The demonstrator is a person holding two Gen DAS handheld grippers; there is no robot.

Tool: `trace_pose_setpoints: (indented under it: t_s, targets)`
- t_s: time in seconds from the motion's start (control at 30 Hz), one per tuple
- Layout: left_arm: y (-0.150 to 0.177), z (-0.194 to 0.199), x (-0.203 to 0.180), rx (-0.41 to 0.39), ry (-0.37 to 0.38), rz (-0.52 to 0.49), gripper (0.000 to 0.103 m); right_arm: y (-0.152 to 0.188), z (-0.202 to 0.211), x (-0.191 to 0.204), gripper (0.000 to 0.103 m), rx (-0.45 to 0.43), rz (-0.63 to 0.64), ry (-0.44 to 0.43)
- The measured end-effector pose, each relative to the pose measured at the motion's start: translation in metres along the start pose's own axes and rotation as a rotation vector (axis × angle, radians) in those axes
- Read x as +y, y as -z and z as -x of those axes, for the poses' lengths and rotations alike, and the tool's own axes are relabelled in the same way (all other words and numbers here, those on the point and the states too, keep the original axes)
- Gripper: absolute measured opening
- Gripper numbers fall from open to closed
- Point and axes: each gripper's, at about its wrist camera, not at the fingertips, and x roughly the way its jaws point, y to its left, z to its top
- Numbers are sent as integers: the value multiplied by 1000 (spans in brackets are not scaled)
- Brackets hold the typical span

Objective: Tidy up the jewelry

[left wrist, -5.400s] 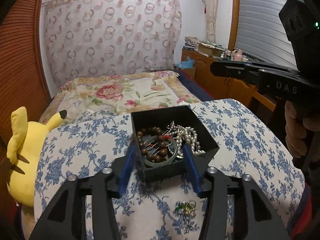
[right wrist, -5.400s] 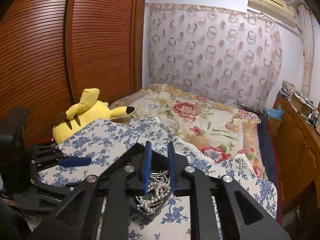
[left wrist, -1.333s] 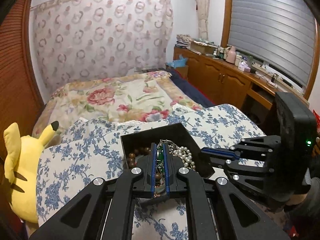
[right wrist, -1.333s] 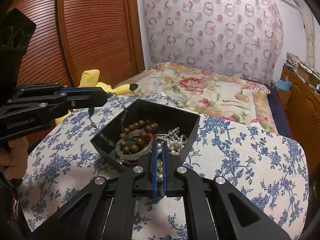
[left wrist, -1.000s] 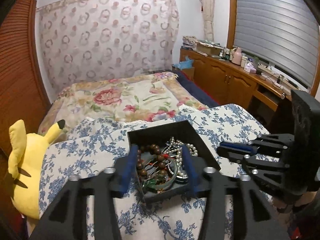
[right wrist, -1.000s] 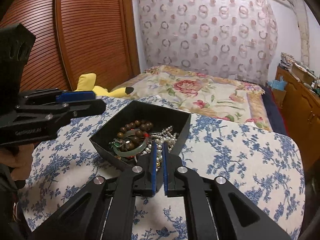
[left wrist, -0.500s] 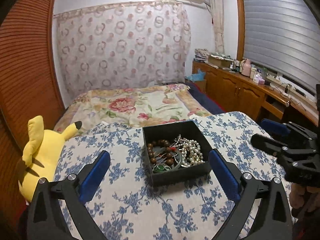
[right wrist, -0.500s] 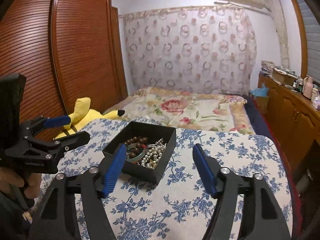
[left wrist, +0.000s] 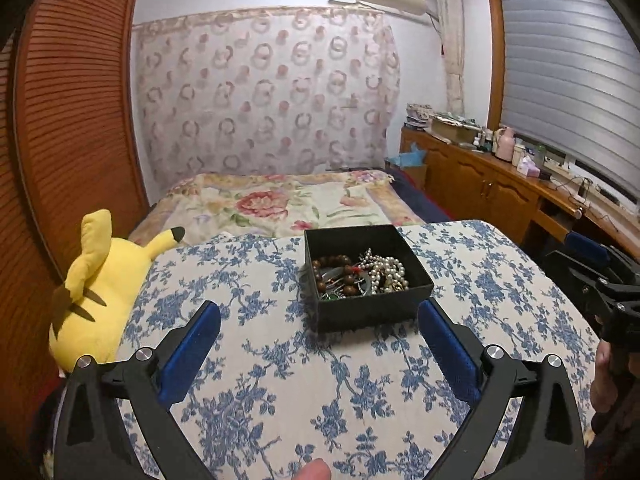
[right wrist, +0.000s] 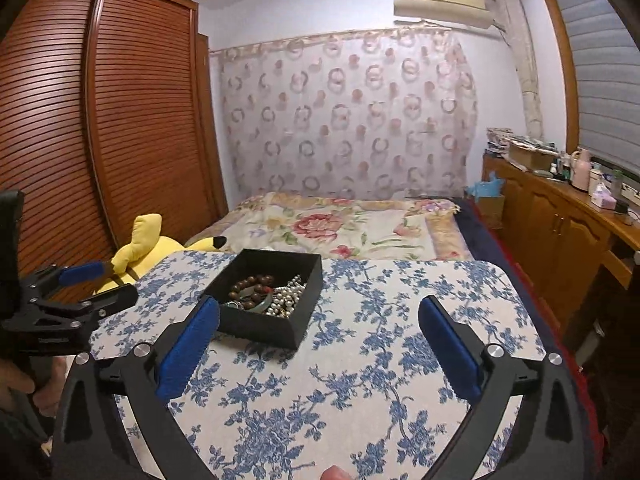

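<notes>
Floral-cloth table (left wrist: 320, 380) bare but for one box | our left gripper (left wrist: 320, 344) and right gripper (right wrist: 319, 338) spread wide, empty, held back | black box (left wrist: 370, 312) mid-table holds brown bead bracelet (left wrist: 334, 270), pearl strand (left wrist: 386, 272), tangled | sorting looks finished; next, likely check nothing is left out

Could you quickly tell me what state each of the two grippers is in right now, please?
Left gripper: open wide, holding nothing, short of the black jewelry box.
Right gripper: open wide, holding nothing.
</notes>
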Motion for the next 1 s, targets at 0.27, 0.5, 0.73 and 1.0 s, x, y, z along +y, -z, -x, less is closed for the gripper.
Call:
trace_pose_setpoints:
  t_s: [0.27, 0.5, 0.73, 1.0]
  targets:
    - [7, 9, 4, -8, -10, 24, 95, 6, 1, 0, 101, 1, -7, 19]
    - [8, 11, 7, -13, -16, 28, 95, 9, 2, 0, 101, -4, -5, 26]
    - [7, 13, 6, -17, -20, 27, 95, 11, 4, 1, 100, -5, -16, 37]
    - [8, 13, 6, -18, -18, 27, 95, 11, 4, 1, 100, -7, -16, 38]
